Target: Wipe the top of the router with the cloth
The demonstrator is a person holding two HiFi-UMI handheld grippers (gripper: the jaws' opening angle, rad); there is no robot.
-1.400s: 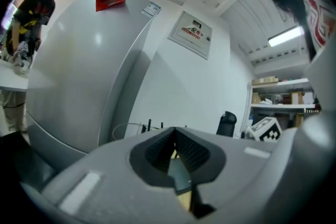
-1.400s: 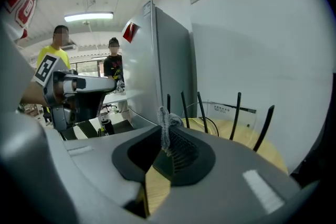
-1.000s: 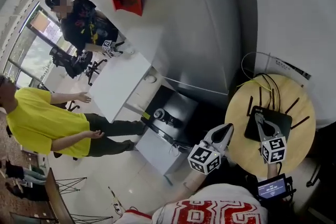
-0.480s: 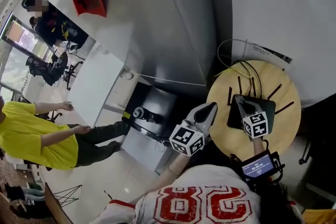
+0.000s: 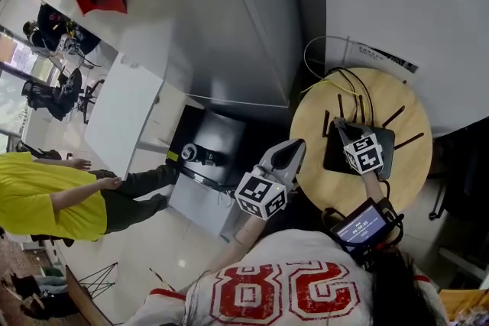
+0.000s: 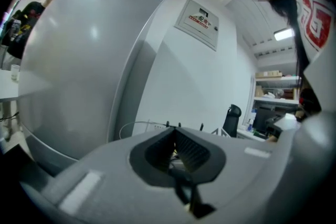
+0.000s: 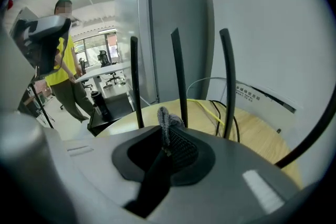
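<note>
Router (image 5: 335, 161), one, lies under the right gripper (image 7: 167, 134), jaws clamped on one grey cloth (image 7: 164, 120); left gripper (image 6: 175, 136) jaws together.

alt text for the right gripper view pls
The right gripper is shut on a bit of grey cloth, seen close up. Just past it three black antennas stand upright over a round wooden table with yellow and black cables; a person in yellow stands far off at left.

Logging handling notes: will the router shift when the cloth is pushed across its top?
Probably a little: the router looks flat and light on the smooth wooden table. Cables at its back may restrain it. The thin upright antennas could flex if bumped.
</note>
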